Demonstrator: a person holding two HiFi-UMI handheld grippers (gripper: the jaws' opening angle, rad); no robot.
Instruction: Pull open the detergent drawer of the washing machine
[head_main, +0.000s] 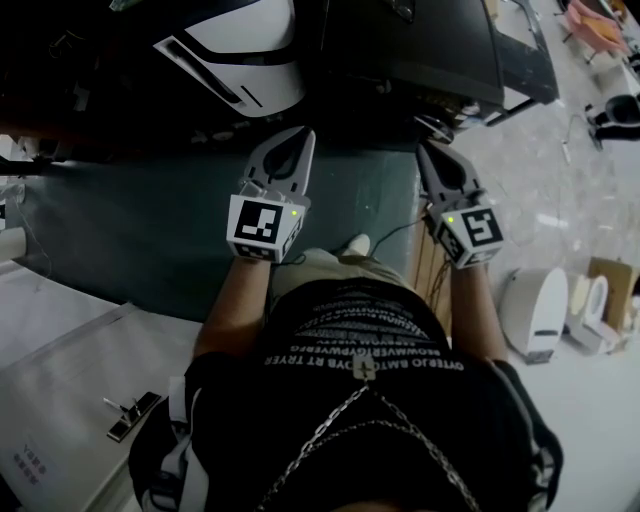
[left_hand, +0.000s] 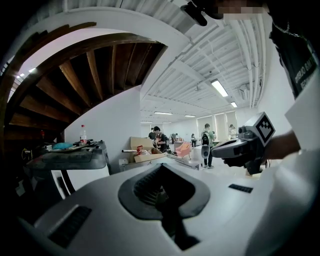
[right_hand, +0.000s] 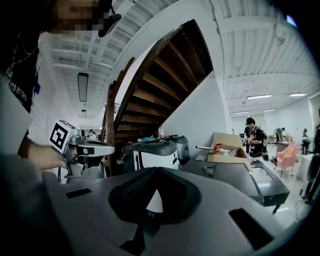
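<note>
Left gripper (head_main: 304, 134) and right gripper (head_main: 423, 149) pressed together; washing machine (head_main: 240, 55) partly cut off.

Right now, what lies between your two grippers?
In the head view, only dark floor lies between the left gripper and the right gripper. The person's shoe shows just below that gap, nearer the body.

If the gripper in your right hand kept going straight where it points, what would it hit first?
Most likely the white-fronted machine, whose white panel shows just beyond the closed tips of the right gripper. Depth is unclear, and the dark-topped machine stands close beside that line.
</note>
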